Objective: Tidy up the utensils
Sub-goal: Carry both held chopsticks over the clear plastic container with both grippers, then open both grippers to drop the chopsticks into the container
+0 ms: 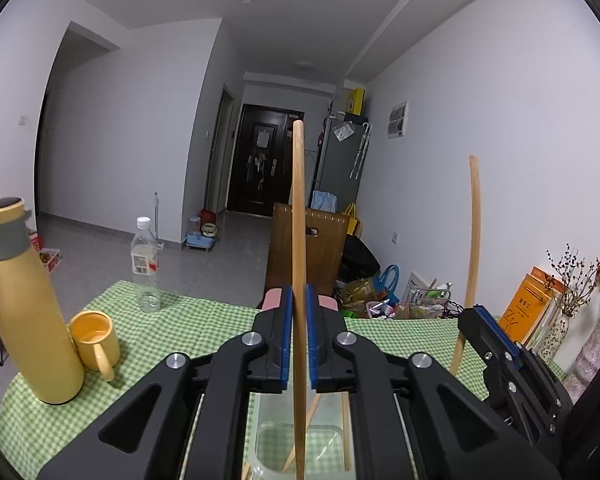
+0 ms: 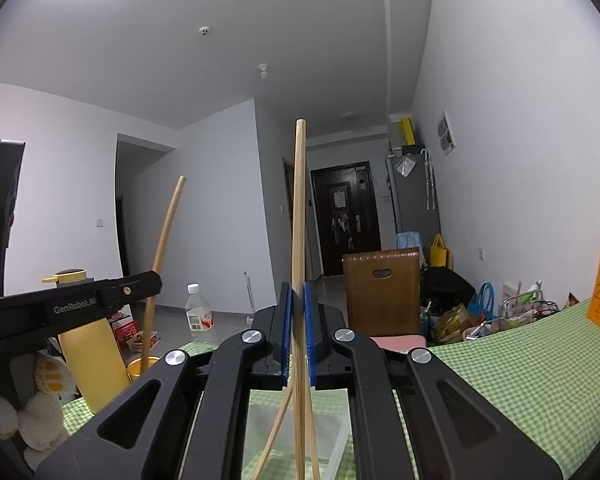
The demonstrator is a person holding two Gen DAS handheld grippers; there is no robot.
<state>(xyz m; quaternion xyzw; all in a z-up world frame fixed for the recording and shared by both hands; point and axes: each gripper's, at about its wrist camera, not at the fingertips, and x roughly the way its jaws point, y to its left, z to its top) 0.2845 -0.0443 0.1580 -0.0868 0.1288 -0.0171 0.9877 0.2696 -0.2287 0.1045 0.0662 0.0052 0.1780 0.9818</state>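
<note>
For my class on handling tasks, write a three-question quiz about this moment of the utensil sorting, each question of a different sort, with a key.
1. True or false: the left gripper is shut on an upright chopstick.
2. Multiple choice: what stands right beside the yellow bottle on the checked cloth? A) a yellow mug B) a red bowl C) a steel pot
3. Fill in: under both grippers sits a clear plastic ______, with more sticks leaning in it.

Key
1. True; the right gripper likewise clamps its own chopstick.
2. A, the yellow mug.
3. container.
</note>
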